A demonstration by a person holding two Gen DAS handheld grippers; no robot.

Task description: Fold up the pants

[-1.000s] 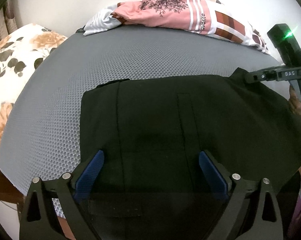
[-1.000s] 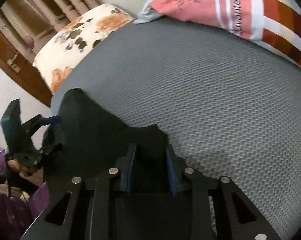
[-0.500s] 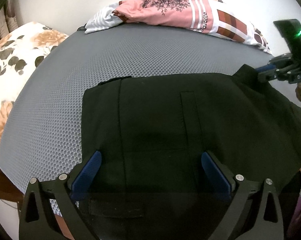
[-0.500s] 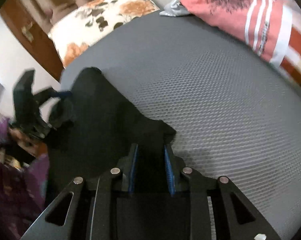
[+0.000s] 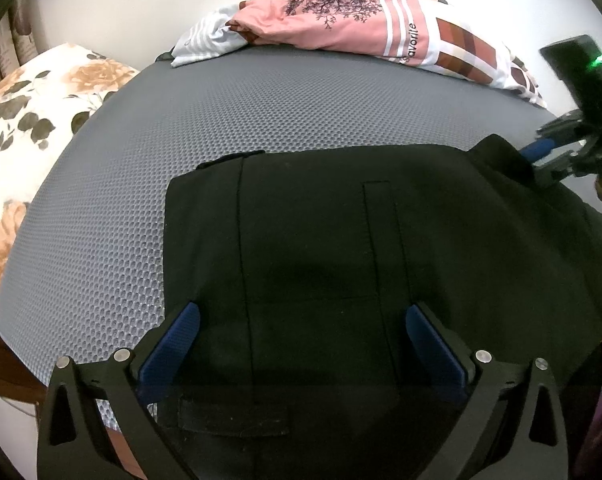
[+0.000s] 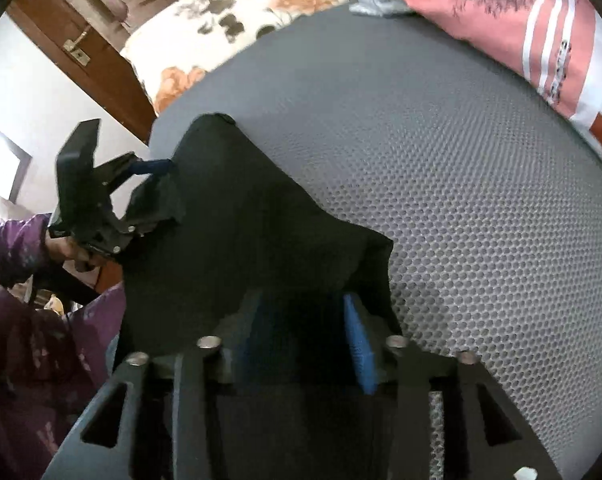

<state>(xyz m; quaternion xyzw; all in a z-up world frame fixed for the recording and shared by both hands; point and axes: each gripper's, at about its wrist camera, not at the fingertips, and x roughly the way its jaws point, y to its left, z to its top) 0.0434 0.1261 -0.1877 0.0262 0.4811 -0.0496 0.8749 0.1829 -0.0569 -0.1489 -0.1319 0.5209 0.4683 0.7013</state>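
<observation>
Black pants (image 5: 341, 248) lie spread on a grey mesh mattress (image 5: 221, 120), waistband end toward the left. My left gripper (image 5: 301, 336) is open, its blue pads wide apart above the pants' near edge; it also shows in the right wrist view (image 6: 149, 188). My right gripper (image 6: 305, 336) has its jaws partly apart with pants fabric (image 6: 261, 208) between them. It also shows in the left wrist view (image 5: 541, 156) at the pants' far right corner.
A pink patterned cloth (image 5: 361, 28) lies at the back of the mattress. A floral pillow (image 5: 33, 120) sits at the left. A brown wooden door (image 6: 81, 44) and the person's purple sleeve (image 6: 17, 280) are on the left in the right wrist view.
My right gripper's jaws have widened from a tight pinch on the pants corner. The right wrist view has swung, and the left gripper has edged back slightly.
</observation>
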